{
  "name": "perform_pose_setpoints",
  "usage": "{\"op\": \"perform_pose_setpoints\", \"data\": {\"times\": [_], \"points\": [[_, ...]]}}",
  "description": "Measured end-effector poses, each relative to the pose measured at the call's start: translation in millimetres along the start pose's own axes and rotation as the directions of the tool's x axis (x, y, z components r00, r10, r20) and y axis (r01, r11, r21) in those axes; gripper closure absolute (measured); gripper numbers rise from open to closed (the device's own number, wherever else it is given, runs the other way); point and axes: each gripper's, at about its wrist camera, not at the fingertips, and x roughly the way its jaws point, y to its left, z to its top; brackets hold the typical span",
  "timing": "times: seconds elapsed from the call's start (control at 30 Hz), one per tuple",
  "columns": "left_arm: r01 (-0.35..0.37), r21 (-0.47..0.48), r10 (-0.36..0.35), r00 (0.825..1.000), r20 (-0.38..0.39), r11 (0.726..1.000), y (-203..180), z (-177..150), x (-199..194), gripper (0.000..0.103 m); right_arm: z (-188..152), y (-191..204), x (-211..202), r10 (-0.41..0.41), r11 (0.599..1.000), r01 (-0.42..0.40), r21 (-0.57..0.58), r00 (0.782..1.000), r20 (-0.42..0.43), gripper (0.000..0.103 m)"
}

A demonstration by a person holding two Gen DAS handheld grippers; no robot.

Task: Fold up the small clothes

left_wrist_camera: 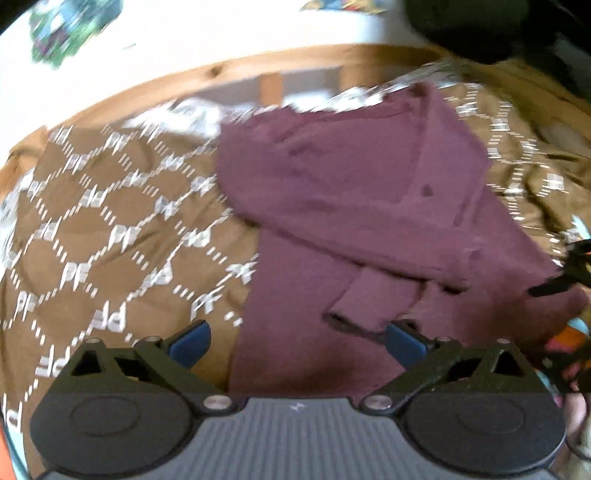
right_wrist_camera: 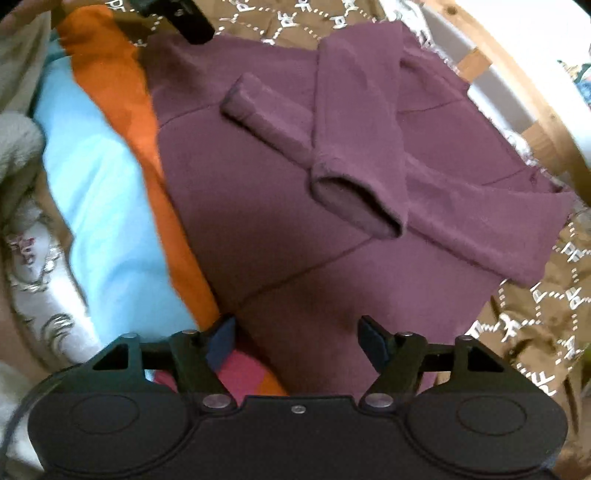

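A maroon long-sleeved top point(left_wrist_camera: 354, 192) lies flat on a brown patterned blanket point(left_wrist_camera: 110, 229), both sleeves folded across its body. It also shows in the right wrist view point(right_wrist_camera: 295, 229), with one sleeve cuff point(right_wrist_camera: 354, 206) lying open on top. My left gripper point(left_wrist_camera: 295, 341) is open and empty, hovering over the top's near edge. My right gripper point(right_wrist_camera: 295, 341) is open and empty over the top's hem. The left gripper's body point(right_wrist_camera: 173, 18) shows at the upper left of the right wrist view.
An orange garment point(right_wrist_camera: 122, 96) and a light blue one point(right_wrist_camera: 99, 206) lie beside the top on the left in the right wrist view, with a pink piece point(right_wrist_camera: 243, 373) under the gripper. A wooden bed frame point(left_wrist_camera: 229, 70) borders the blanket.
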Motion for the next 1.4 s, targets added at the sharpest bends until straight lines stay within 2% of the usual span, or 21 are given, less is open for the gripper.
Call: {"op": "perform_pose_setpoints", "data": {"times": [0.03,0.07,0.1,0.23,0.3,0.4,0.53,0.63,0.7,0.83,0.9,0.93,1.0,1.07,1.13,1.2,1.27,1.33,1.4], "points": [[0.016,0.032,-0.017,1.0,0.024,0.999,-5.7,-0.7,-4.0,0.001,0.1,-0.7,0.2,0.014,1.0,-0.014,0.001,1.0,0.008,0.056],[0.033,0.066,-0.036,0.998,0.045,0.997,-12.0,-1.7,-7.8,0.001,-0.2,-2.5,0.5,0.042,0.999,-0.042,0.011,0.999,0.013,0.065],[0.045,0.098,-0.051,0.997,0.062,0.994,-17.8,-2.8,-10.7,0.001,-0.5,-4.8,0.6,0.067,0.998,-0.067,0.021,0.998,0.018,0.08],[0.101,0.227,-0.123,0.989,0.086,0.969,-42.0,-8.5,-16.0,0.001,-2.5,-25.1,-3.0,0.146,0.979,-0.152,0.138,0.988,0.049,0.094],[0.135,0.283,-0.162,0.984,0.074,0.949,-54.2,-11.3,-15.4,0.001,-5.5,-45.5,-4.9,0.197,0.943,-0.213,0.254,0.977,0.086,0.095],[0.164,0.366,-0.193,0.98,0.043,0.916,-73.7,-16.3,-11.8,0.001,-14.2,-75.8,-4.0,0.273,0.853,-0.313,0.418,0.95,0.154,0.096],[0.174,0.447,-0.179,0.983,-0.031,0.877,-95.8,-23.6,4.5,0.001,-26.9,-95.5,2.9,0.34,0.752,-0.398,0.526,0.917,0.208,0.096],[0.143,0.487,-0.114,0.99,-0.089,0.862,-108.1,-27.9,24.1,0.006,-33.9,-104.9,5.4,0.378,0.684,-0.452,0.572,0.891,0.252,0.096],[0.12,0.487,-0.075,0.991,-0.11,0.865,-110.7,-28.2,34.4,0.009,-39.9,-112.9,8.3,0.403,0.633,-0.49,0.599,0.87,0.285,0.096],[0.058,0.441,-0.002,0.992,-0.126,0.895,-101.2,-25.3,46.4,0.022,-49.8,-124.1,15.8,0.434,0.541,-0.541,0.644,0.836,0.337,0.096],[0.024,0.412,0.037,0.99,-0.139,0.911,-93.0,-24.6,51.4,0.037,-55.3,-129.8,18.1,0.442,0.5,-0.561,0.66,0.821,0.362,0.096],[0.017,0.389,0.041,0.989,-0.139,0.921,-88.3,-22.8,50.3,0.05,-57.2,-131.8,19.4,0.445,0.484,-0.567,0.666,0.815,0.371,0.096],[0.009,0.326,0.031,0.992,-0.119,0.945,-77.0,-17.8,45.4,0.06,-61.4,-133.5,21.7,0.45,0.461,-0.577,0.674,0.807,0.382,0.096],[0.008,0.265,0.017,0.996,-0.092,0.964,-63.7,-11.5,39.0,0.077,-59.9,-133.7,25.6,0.455,0.445,-0.581,0.681,0.802,0.386,0.096],[0.013,0.218,0.006,0.996,-0.087,0.976,-54.3,-5.9,38.7,0.088,-60.9,-134.8,26.9,0.457,0.437,-0.582,0.686,0.8,0.388,0.095],[0.012,0.183,0.004,0.996,-0.088,0.983,-49.5,-3.4,39.2,0.093,-58.5,-132.4,26.7,0.449,0.459,-0.564,0.686,0.814,0.369,0.092],[0.014,0.156,-0.002,0.997,-0.082,0.988,-47.6,-2.0,38.2,0.097,-50.7,-127.0,25.3,0.427,0.521,-0.525,0.673,0.843,0.327,0.081],[0.014,0.134,-0.003,0.997,-0.079,0.991,-44.6,0.5,39.1,0.097,-43.4,-119.3,22.8,0.395,0.587,-0.474,0.656,0.875,0.279,0.058],[0.016,0.122,-0.006,0.997,-0.083,0.992,-41.7,0.9,41.5,0.097,-37.3,-112.2,19.4,0.374,0.646,-0.448,0.619,0.892,0.256,0.054]]}}
